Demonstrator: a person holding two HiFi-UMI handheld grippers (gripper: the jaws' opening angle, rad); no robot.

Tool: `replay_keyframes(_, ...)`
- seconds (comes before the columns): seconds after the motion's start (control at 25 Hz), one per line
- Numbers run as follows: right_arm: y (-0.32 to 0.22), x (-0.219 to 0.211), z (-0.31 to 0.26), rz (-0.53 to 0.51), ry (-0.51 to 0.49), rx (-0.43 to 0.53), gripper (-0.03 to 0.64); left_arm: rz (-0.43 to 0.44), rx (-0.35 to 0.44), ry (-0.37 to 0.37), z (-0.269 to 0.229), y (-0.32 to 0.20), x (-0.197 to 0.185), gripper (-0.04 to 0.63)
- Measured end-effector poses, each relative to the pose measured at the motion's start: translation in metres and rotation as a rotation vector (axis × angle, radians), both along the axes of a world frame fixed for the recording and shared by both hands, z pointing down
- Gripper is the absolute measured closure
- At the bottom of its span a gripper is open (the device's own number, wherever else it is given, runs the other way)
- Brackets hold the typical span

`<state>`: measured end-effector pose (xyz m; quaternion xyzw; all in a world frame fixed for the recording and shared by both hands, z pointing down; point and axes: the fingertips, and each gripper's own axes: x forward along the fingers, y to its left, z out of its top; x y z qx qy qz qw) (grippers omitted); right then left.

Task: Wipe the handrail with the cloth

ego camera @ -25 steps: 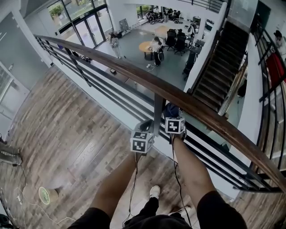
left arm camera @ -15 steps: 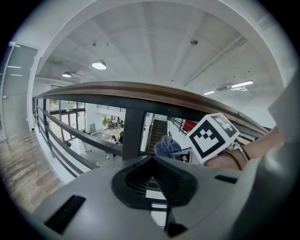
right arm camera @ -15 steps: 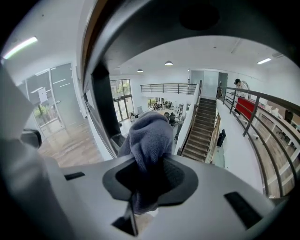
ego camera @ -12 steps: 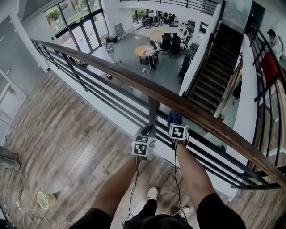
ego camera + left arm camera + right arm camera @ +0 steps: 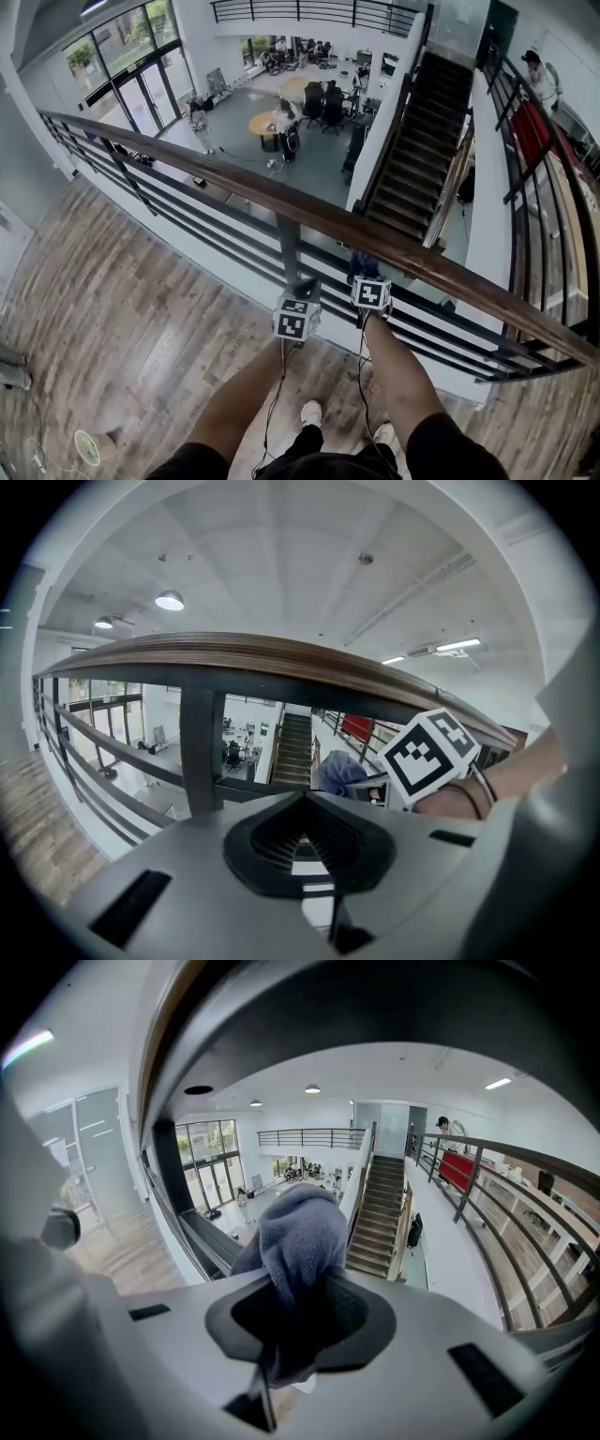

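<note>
A brown wooden handrail (image 5: 309, 211) runs from upper left to lower right on dark metal bars. Both grippers sit just below it, near the upright post (image 5: 288, 246). My right gripper (image 5: 363, 274) is shut on a grey-blue cloth (image 5: 360, 263), which bulges out from between the jaws in the right gripper view, cloth (image 5: 300, 1237). The rail's underside (image 5: 161, 1049) passes above it. My left gripper (image 5: 304, 287) is shut with nothing in it. In the left gripper view the handrail (image 5: 281, 656) arches overhead, and the cloth (image 5: 339, 772) shows beside the right gripper's marker cube (image 5: 428, 752).
Beyond the rail is an open drop to a lower floor with tables and chairs (image 5: 300, 98) and a dark staircase (image 5: 412, 159). I stand on wood flooring (image 5: 112, 319). A roll of tape (image 5: 87, 446) lies at lower left.
The head view has tilted up and shifted, so the rail sits lower in the picture. Both grippers stay close together under the rail, and the cloth stays held.
</note>
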<state>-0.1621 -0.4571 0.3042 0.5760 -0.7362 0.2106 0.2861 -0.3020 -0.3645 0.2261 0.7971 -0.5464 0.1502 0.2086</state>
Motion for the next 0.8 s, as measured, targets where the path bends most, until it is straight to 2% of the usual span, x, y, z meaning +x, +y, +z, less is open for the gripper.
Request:
replay_keyframes(0.24,0.008,0.046,0.0,0.027,-0.003,0.028,0.537,0.066,-0.001,-0.013,0.001,0.007,0.053,0.592)
replay_keyframes(0.4,0.025,0.076,-0.001,0.043,-0.028,0.01,0.537,-0.013,-0.005,0.048,-0.004,0.008,0.068,0.592)
replay_keyframes(0.48,0.03,0.096,-0.005,0.052,-0.034,0.019,0.537,-0.047,-0.014,0.054,-0.008,0.008,0.074,0.592)
replay_keyframes(0.8,0.062,0.191,-0.002,0.122,-0.025,0.004,0.537,0.014,-0.047,0.041,-0.002,0.025,0.144,0.592)
